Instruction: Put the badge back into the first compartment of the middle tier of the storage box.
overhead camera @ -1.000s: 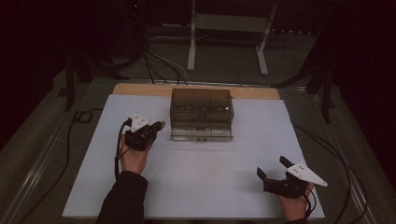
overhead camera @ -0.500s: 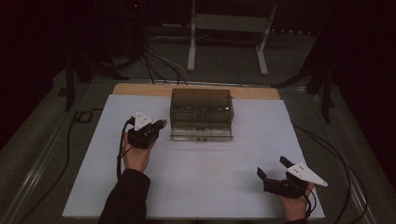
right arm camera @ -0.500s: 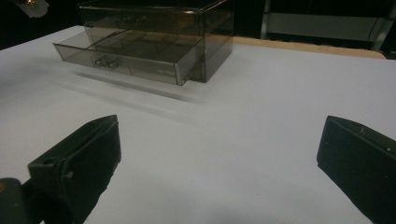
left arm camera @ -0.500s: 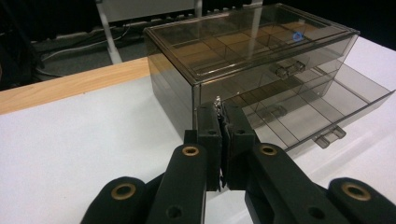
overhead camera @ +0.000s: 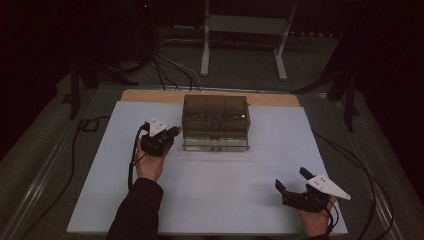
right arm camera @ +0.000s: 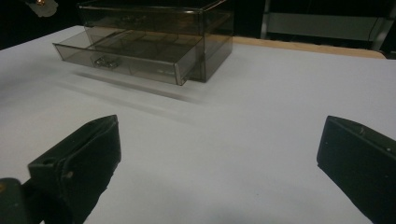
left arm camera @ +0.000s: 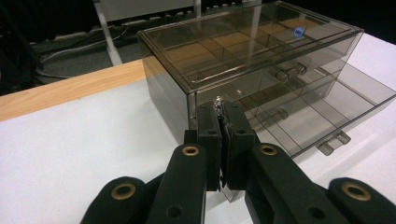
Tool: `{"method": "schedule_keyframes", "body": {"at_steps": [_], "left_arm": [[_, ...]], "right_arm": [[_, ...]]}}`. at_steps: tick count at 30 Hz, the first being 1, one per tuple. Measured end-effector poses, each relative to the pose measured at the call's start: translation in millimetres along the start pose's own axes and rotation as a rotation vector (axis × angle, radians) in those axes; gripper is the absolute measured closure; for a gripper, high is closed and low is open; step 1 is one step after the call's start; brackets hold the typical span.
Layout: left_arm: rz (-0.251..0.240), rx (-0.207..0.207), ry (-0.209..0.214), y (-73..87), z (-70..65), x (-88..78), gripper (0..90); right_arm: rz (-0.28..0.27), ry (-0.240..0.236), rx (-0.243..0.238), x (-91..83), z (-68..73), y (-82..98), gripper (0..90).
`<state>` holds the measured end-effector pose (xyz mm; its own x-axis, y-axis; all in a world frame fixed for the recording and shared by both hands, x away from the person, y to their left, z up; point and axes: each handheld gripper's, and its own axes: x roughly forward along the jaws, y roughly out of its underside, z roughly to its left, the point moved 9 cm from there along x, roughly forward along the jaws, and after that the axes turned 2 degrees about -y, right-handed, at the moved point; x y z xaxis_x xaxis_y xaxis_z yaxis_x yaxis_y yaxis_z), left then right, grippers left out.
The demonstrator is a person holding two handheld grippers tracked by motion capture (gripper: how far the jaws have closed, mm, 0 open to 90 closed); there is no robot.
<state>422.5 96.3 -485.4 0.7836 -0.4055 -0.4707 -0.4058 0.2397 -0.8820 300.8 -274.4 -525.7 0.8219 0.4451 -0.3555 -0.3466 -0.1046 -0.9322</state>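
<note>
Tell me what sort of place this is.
Probably a lab or recording workspace, not a home: a white work surface in a dark room, cables trailing across the floor behind it, and a metal stand at the back. On the surface, a smoky clear drawer box stands with its bottom drawer pulled out.

The left tongs [overhead camera: 176, 131] have crept slightly closer to the smoky drawer box [overhead camera: 216, 122] ahead of them.
</note>
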Motion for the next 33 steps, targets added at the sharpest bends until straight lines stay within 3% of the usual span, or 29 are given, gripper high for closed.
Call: {"method": "schedule_keyframes", "body": {"at_steps": [33], "left_arm": [[0.040, 0.039, 0.008, -3.1, -13.3, 23.6, 88.8]], "right_arm": [[0.005, -0.003, -0.003, 1.0, 0.1, 0.5, 0.0]]}}
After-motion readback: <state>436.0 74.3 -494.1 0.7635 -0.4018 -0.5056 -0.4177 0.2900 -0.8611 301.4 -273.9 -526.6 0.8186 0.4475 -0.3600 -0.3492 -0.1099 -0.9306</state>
